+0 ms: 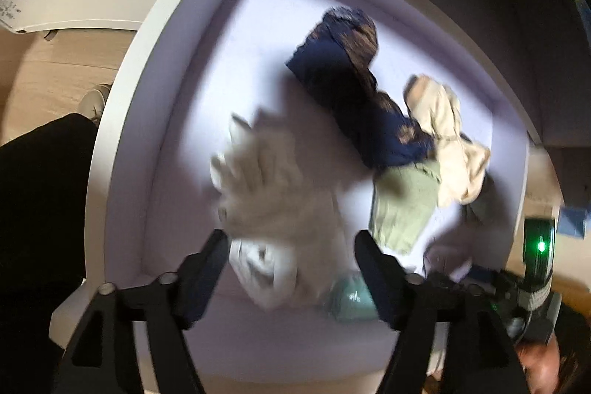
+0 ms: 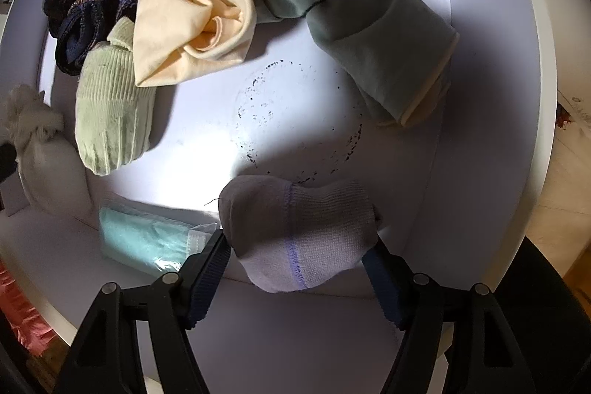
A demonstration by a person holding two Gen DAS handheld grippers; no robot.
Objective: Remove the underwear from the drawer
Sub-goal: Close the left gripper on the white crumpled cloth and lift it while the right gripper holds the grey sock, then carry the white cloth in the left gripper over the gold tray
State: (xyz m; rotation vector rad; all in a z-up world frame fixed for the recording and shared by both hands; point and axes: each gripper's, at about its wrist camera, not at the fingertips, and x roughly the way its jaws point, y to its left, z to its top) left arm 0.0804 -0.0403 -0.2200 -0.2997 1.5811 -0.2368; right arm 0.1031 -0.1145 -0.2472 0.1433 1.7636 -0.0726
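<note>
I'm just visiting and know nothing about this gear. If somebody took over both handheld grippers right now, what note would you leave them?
Left gripper: open over the drawer; a blurred fuzzy white bundle lies just past its fingers, not pinched.
Right gripper: closed on a white sock bundle, low in the drawer.
Lying inside: cream garment, sage garment, navy patterned piece, pale green sock, teal packet.
Done: nothing visibly out yet.
Left: lift the underwear out.

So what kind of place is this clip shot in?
Probably a bedroom: an open white drawer holding loose clothes, like a cream garment and green sock, above wood flooring.
</note>
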